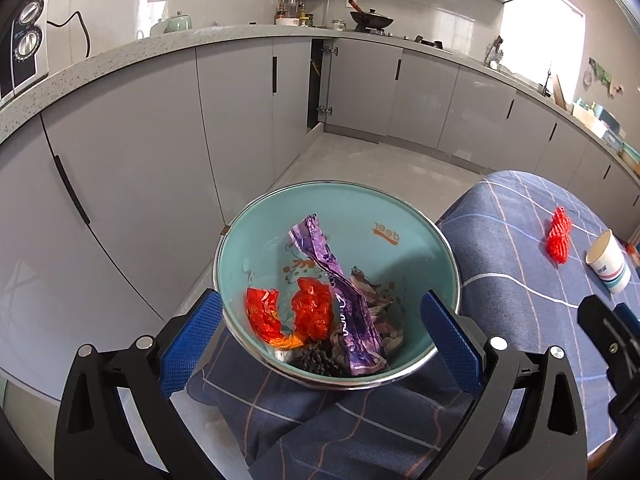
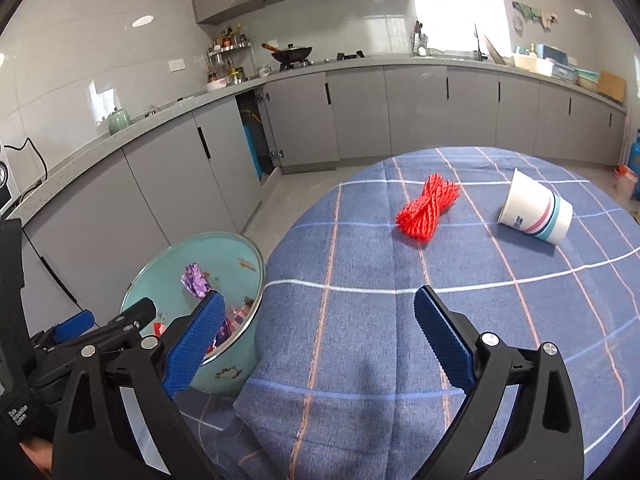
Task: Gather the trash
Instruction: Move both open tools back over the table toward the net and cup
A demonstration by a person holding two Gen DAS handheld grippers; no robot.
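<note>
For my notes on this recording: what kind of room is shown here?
Most likely a home kitchen: a wok sits on the stove, a spice rack stands on the counter, and grey cabinets run along the walls.

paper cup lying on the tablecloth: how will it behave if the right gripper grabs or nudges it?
The paper cup lies on its side, so a nudge would probably roll it in an arc. It looks thin and light, likely to crush under a hard squeeze. The right gripper is open, nothing held.
</note>
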